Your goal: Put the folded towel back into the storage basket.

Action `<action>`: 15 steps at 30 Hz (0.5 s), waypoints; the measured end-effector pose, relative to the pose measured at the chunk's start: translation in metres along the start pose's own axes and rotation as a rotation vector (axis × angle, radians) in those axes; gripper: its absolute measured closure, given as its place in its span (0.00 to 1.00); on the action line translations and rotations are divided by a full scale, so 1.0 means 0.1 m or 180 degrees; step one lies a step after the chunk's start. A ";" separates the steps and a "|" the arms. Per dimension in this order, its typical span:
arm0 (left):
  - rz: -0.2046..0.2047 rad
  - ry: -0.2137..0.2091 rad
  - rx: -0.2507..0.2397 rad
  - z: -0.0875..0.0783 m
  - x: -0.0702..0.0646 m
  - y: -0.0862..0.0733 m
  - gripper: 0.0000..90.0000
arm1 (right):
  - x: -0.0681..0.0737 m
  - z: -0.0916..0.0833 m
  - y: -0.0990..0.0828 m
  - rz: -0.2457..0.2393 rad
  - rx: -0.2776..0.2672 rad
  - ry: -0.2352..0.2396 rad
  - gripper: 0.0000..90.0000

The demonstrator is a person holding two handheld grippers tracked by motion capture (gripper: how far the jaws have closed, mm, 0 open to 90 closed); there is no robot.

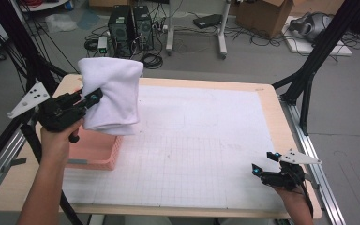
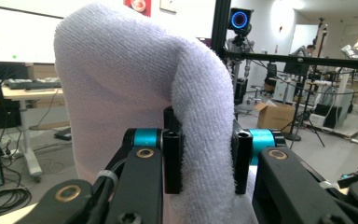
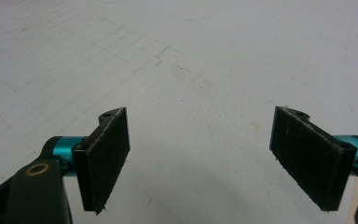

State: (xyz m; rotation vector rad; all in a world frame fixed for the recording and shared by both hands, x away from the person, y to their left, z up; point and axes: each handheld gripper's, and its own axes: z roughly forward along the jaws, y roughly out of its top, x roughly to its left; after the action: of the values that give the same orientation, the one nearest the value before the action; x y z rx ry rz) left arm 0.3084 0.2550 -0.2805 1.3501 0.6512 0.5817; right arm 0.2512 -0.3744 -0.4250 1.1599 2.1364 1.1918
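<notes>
Pinching a fold of the white towel (image 1: 111, 93) above the pink basket (image 1: 96, 150), the left gripper (image 1: 91, 99) holds something soft, light and floppy, best gripped at a bunched edge, while the right gripper (image 1: 266, 162) rests spread over the mat (image 1: 201, 140).

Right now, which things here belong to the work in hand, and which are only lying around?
In use:
- white towel, clamped in the left gripper and lifted
- pink basket under the towel
- right gripper, open, low over the grid mat

Lying about:
- computer towers on the floor
- cardboard box
- cables
</notes>
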 end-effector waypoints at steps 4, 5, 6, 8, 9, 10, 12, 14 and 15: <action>-0.0028 0.0037 -0.0012 -0.09 0.12 0.01 0.81 | 0.01 0.00 0.00 -0.0019 0.0003 0.0002 0.21; -0.0040 0.0057 -0.0019 -0.11 0.15 0.01 0.81 | 0.01 0.01 0.00 -0.0027 0.0001 0.0006 0.21; -0.0033 0.0057 -0.0016 -0.14 0.18 0.01 0.82 | 0.01 0.01 0.00 -0.0031 -0.0001 0.0001 0.21; -0.0050 0.0096 -0.0017 -0.18 0.25 0.02 0.82 | 0.02 0.01 0.00 -0.0025 0.0015 0.0004 0.21; -0.0052 0.0116 -0.0010 -0.21 0.28 0.02 0.82 | 0.02 0.01 0.00 -0.0025 0.0024 0.0008 0.21; -0.0064 0.0129 -0.0020 -0.23 0.31 0.02 0.82 | 0.02 0.01 0.00 -0.0027 0.0025 0.0005 0.21; -0.0087 0.0157 -0.0029 -0.27 0.36 0.01 0.82 | 0.02 0.02 0.00 -0.0043 0.0019 -0.0001 0.21; -0.0114 0.0177 -0.0044 -0.31 0.41 0.00 0.81 | 0.02 0.02 0.00 -0.0036 0.0024 -0.0001 0.21; -0.0130 0.0184 -0.0049 -0.33 0.44 -0.01 0.82 | 0.02 0.03 0.00 -0.0027 0.0034 0.0003 0.21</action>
State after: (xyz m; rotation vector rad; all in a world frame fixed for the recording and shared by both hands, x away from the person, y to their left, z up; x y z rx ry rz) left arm 0.3153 0.3085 -0.2890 1.3067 0.7184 0.5934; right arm 0.2515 -0.3713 -0.4264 1.1539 2.1488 1.1791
